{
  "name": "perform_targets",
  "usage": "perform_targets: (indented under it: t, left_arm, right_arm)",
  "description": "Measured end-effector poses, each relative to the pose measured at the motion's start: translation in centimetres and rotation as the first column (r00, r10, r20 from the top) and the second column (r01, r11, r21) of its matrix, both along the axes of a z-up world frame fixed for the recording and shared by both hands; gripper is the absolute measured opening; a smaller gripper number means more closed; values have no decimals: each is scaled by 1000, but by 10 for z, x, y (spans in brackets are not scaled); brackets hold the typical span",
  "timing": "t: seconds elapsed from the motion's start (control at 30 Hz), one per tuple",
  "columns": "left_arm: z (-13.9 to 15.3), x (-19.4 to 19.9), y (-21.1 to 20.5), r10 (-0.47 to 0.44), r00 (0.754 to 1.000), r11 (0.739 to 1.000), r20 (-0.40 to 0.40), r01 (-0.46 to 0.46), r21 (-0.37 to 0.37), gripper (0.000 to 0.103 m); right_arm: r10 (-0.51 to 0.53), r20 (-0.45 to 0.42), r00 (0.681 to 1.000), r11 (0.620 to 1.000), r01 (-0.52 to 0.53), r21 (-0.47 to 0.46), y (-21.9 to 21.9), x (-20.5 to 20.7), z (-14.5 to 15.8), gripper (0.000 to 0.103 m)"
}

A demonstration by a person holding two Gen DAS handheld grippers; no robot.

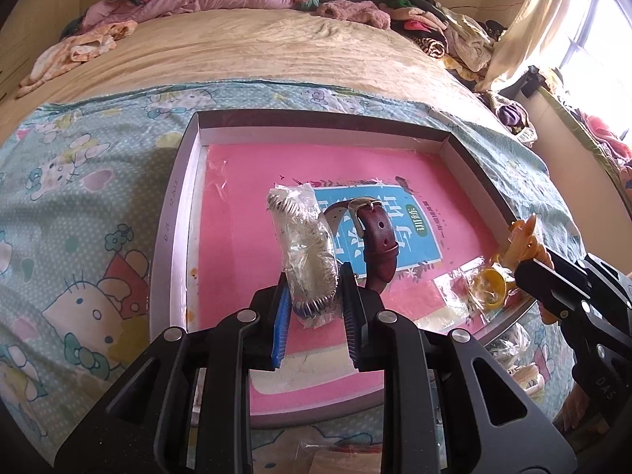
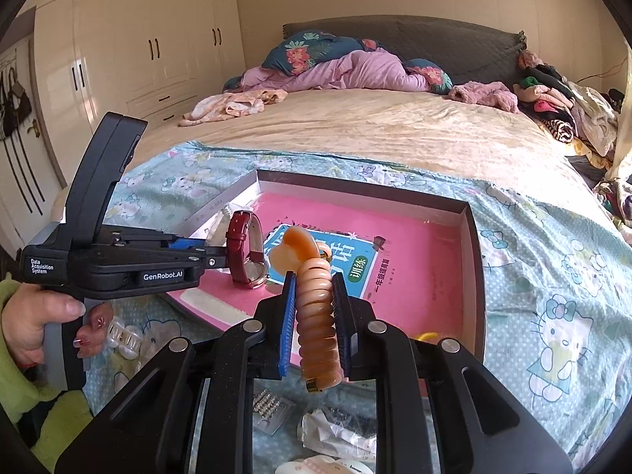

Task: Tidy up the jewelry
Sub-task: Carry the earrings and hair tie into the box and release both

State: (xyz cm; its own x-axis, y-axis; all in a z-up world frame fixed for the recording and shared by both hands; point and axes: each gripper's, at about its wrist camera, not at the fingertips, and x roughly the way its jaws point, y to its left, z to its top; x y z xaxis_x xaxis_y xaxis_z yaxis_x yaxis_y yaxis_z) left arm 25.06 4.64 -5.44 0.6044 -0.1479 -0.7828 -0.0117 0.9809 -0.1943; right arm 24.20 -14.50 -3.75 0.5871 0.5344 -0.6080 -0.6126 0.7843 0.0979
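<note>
My left gripper (image 1: pixel 314 308) is shut on a silver bracelet wrapped in clear plastic (image 1: pixel 306 252), held over the pink-lined box (image 1: pixel 185 197). A maroon leather-strap watch (image 1: pixel 377 237) stands just behind it; from the right wrist view the watch (image 2: pixel 247 254) sits at the left gripper's tip (image 2: pixel 221 252), and I cannot tell if it is gripped too. My right gripper (image 2: pixel 314 316) is shut on an orange beaded bracelet (image 2: pixel 316 316) above the box's near edge (image 2: pixel 474 276). That bracelet shows at the right in the left wrist view (image 1: pixel 521 243).
The box lies on a Hello Kitty sheet (image 1: pixel 79 197) on a bed. A yellow ring in plastic (image 1: pixel 489 286) lies in the box's right corner. Bagged jewelry (image 2: pixel 339 430), a clear hair clip (image 2: pixel 122 335) and a rhinestone piece (image 2: pixel 268 405) lie near the box. Clothes pile at the bed's far side.
</note>
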Motion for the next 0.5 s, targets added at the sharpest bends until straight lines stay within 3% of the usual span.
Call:
perform_targets:
  t: [0.5]
  left_arm:
    - [-5,-12,23,23,999,1000,-23,-23,6,16]
  right_arm:
    - [-8,-104,995,1000,7,-18,25,31,-21,17]
